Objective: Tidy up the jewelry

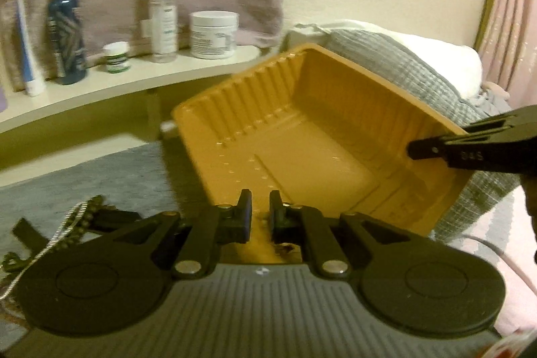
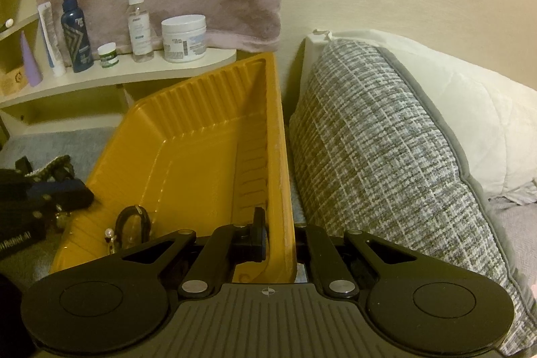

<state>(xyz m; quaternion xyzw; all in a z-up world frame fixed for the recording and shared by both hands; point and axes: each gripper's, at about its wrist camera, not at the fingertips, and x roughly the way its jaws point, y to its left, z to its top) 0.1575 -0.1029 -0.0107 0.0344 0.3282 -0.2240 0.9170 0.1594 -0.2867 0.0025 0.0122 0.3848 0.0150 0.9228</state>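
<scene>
A yellow plastic tray point(image 1: 302, 130) is held tilted above a grey bed cover. My left gripper point(image 1: 261, 208) is shut on its near rim, with yellow plastic showing between the narrow jaws. The right gripper point(image 2: 278, 230) is shut on the tray's point(image 2: 201, 156) right wall, one finger inside and the other hidden behind it; it also shows as the right gripper point(image 1: 416, 150) on the far rim. A black bangle point(image 2: 132, 220) and a pearl earring point(image 2: 109, 234) lie in the tray's near corner. A silver chain point(image 1: 63, 223) and a beaded necklace point(image 1: 89, 210) rest on the cover at left.
A cream shelf point(image 2: 134, 72) at the back carries a blue bottle point(image 2: 75, 32), a clear spray bottle point(image 2: 137, 19), a white jar point(image 2: 184, 37) and a small green-label jar point(image 2: 108, 55). A grey woven pillow point(image 2: 386, 156) and white pillow point(image 2: 470, 103) crowd the tray's right side.
</scene>
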